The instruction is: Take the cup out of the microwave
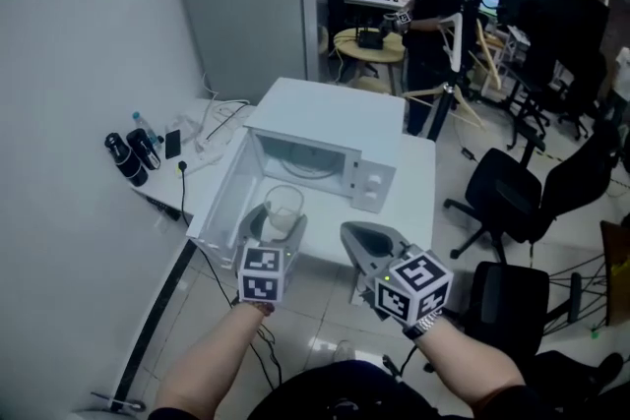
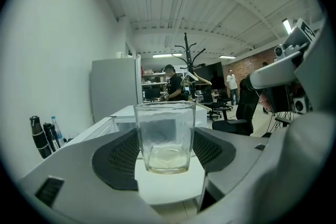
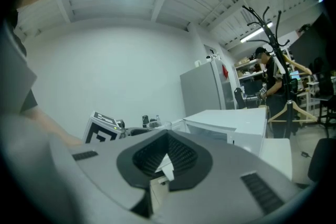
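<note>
Progress: we judge the main step all but done. The cup (image 1: 283, 202), a clear glass tumbler, is out of the microwave (image 1: 330, 118). It hangs in front of the open cavity, beside the door (image 1: 222, 197) that swings out to the left. The left gripper (image 1: 274, 229) is clamped on it, one dark pad against each side of the glass, cup upright. The right gripper (image 1: 352, 236) hovers just right of it, jaws together, nothing between them.

What is left, as we read it: set the cup down somewhere on the white table (image 1: 418, 182). Perhaps close the door too, though the task does not ask for it. The closed right gripper looks free for that.

Head view only:
- The whole layout: microwave on the table, door open, cavity bare of any cup.
- Dark bottles (image 1: 128, 152) at the table's far left, a grey fridge (image 1: 251, 15) behind, and office chairs (image 1: 512, 192) to the right.

Left gripper view only:
- The grip itself, close up: the cup (image 2: 165, 134) sits between the pads of the left gripper (image 2: 165, 157), rim level.
- The bottom looks pale; we cannot tell whether any liquid is inside.

Right gripper view only:
- The right gripper (image 3: 165, 152) with its pads meeting and only a sliver of gap between them.
- The left gripper's marker cube (image 3: 102, 131) off to its side, confirming the two are close together.
</note>
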Demonstrator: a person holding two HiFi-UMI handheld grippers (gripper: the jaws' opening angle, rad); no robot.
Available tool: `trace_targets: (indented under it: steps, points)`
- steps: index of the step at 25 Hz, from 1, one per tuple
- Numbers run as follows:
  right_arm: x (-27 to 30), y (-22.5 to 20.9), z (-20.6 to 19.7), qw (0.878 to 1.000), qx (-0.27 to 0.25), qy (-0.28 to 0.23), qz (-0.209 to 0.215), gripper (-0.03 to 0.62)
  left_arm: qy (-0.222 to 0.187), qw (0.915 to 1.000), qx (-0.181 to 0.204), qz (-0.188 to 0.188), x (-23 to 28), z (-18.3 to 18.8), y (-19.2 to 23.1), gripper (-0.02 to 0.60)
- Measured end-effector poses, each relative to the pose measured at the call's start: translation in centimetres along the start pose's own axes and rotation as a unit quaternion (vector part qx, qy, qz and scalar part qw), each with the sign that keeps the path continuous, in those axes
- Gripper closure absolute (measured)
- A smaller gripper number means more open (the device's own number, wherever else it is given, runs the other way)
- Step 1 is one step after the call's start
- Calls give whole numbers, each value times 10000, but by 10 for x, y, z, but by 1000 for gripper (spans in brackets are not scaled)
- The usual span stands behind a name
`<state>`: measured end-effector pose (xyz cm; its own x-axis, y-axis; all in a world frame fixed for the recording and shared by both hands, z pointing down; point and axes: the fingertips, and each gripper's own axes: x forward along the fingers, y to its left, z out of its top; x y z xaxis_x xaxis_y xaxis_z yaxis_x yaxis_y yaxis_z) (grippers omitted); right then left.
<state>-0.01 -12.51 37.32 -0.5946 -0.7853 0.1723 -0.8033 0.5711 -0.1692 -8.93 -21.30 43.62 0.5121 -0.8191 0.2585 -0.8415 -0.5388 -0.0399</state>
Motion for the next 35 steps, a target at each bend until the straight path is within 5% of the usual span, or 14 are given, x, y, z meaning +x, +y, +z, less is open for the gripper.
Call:
trace_targets:
  steps: [18, 35]
  points:
    - [-41, 36, -1, 9967, 227, -289, -721, 580, -602, 9969, -283, -426, -54, 46, -13, 268]
    - [-61, 28, -15, 9994, 222, -131, -228, 579, -487, 9986, -128, -185, -52, 34, -52, 268]
